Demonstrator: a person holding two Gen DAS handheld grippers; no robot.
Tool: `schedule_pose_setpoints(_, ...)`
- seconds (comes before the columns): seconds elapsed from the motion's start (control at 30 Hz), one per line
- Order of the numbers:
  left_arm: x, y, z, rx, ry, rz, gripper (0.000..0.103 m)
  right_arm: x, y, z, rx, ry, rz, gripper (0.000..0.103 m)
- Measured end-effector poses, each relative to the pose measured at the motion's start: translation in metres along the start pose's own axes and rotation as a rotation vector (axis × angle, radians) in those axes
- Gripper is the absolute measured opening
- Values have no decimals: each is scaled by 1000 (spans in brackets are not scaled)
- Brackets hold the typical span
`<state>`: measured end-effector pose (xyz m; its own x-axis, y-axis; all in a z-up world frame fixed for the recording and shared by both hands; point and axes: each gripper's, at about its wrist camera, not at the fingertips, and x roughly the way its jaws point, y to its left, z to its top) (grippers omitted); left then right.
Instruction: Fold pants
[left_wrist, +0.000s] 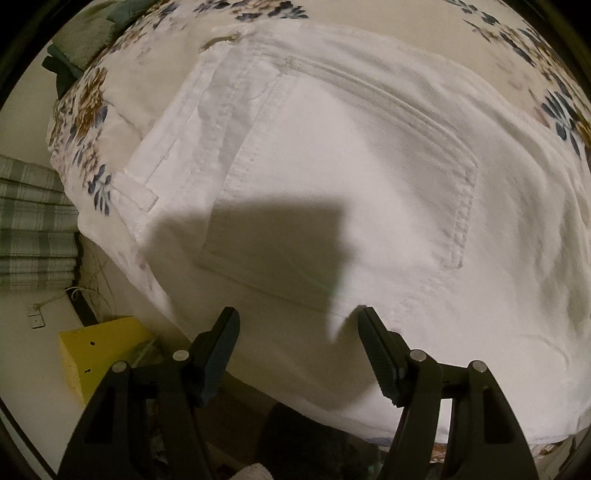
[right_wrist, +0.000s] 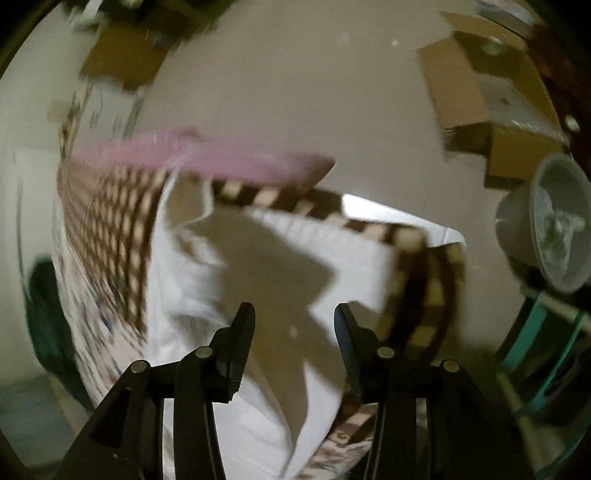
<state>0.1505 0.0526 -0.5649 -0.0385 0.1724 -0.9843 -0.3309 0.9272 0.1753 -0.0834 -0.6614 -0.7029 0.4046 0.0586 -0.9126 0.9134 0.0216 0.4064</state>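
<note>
1. Nearest the left wrist camera is the left tool (left_wrist: 297, 325), its two black fingers spread wide with nothing between them, hovering just above the near edge of the white pants (left_wrist: 332, 166).
2. The pants lie on a floral bedsheet (left_wrist: 85, 110), seat side up: a back pocket (left_wrist: 343, 192) and the waistband with a belt loop (left_wrist: 135, 192) are plain to see. The cloth looks flat and smooth here, and the tool's shadow falls across the pocket.
3. Nearest the right wrist camera is the right tool (right_wrist: 293, 314), likewise open and holding nothing, above white cloth that is probably the same pants (right_wrist: 280, 369). This view is blurred, so I cannot tell which part of the garment it is.
4. A brown checked blanket (right_wrist: 110, 229) and a pink item (right_wrist: 207, 155) lie beyond; their exact relation to the pants is unclear.
5. Judging progress: the top part seems laid out, possibly leg over leg already, but no crosswise fold shows. With both tools empty, gripping and folding lengthwise sections appears to remain.
</note>
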Motion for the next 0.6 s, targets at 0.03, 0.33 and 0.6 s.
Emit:
schedule_pose_setpoints(0.03, 0, -1, 0, -2, 0, 0, 65, -7, -7, -2, 31, -23, 37, 59)
schedule_pose_setpoints(0.33, -4, -9, -6, 2, -7, 5, 65, -6, -16, -4, 52, -45, 173, 65)
schedule_pose_setpoints(0.6, -5, -10, -7, 5, -11, -11, 65, -41, -39, -12, 146, -225, 86, 65)
